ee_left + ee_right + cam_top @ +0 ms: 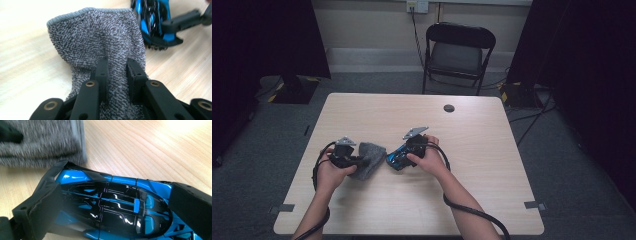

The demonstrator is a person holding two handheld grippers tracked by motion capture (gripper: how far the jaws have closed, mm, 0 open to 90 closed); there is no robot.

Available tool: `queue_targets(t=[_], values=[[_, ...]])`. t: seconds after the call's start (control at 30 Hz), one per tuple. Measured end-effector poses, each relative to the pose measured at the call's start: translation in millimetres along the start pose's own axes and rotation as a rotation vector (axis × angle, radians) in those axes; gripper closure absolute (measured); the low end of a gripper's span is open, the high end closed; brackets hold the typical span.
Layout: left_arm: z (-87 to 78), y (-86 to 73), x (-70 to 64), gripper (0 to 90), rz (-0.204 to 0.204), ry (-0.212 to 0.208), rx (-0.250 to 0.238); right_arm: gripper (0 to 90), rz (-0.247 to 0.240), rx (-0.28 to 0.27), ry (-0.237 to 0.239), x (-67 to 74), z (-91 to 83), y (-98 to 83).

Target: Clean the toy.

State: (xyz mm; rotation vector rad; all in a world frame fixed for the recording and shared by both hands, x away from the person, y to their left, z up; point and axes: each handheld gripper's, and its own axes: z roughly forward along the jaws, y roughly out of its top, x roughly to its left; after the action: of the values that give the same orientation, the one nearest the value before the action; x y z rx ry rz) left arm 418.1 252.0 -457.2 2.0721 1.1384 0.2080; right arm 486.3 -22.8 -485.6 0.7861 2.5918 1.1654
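A grey knitted sock (371,156) lies on the wooden table (472,150), left of centre. My left gripper (358,161) is shut on it. In the left gripper view the sock (100,37) stretches away from me with its ribbed cuff at the far end, and the left gripper (117,67) pinches a fold of the fabric. A glossy blue and black toy car (393,161) sits just right of the sock, with my right gripper (401,158) shut on it. In the right gripper view the car (112,205) lies crosswise between the two pads, and the sock (42,142) is blurred at the upper left.
A small dark round cap (449,108) sits in the table's far edge area. A black folding chair (457,50) stands behind the table. Cables run over the grey floor at the right. Tape marks (536,204) lie at the table's near corners.
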Motion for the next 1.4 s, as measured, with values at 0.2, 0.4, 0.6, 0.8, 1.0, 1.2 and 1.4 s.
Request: queue_targets(t=[0.2, 0.4, 0.6, 0.8, 1.0, 1.2, 1.4], values=[[-5.9, 9.6, 1.0, 74.1, 0.004, 0.023, -0.011, 0.0, 0.000, -0.005, -0.001, 0.0, 0.0, -0.5], [-5.8, 22.1, 2.8, 74.0, -0.004, 0.025, -0.033, 0.0, 0.002, -0.010, -0.002, 0.3, -0.1, -1.2], [-0.9, 36.3, 5.5, 74.1, 0.001, 0.028, -0.045, 0.0, 0.001, -0.012, -0.001, 0.2, -0.1, -1.4], [11.6, 51.2, 8.4, 73.9, 0.021, 0.028, -0.056, 0.0, 0.001, -0.020, 0.000, 0.3, -0.1, -2.3], [27.3, 66.2, 11.7, 73.9, 0.024, 0.030, -0.060, 0.0, -0.002, -0.017, 0.002, -0.2, 0.0, -2.0], [48.8, 76.5, 11.6, 73.9, 0.023, 0.024, -0.049, 0.0, 0.000, -0.020, 0.001, -0.4, -0.2, -2.5], [74.3, 81.7, 7.3, 73.7, 0.032, 0.028, -0.041, 0.0, -0.002, -0.018, 0.003, -0.9, -0.1, -2.1]])
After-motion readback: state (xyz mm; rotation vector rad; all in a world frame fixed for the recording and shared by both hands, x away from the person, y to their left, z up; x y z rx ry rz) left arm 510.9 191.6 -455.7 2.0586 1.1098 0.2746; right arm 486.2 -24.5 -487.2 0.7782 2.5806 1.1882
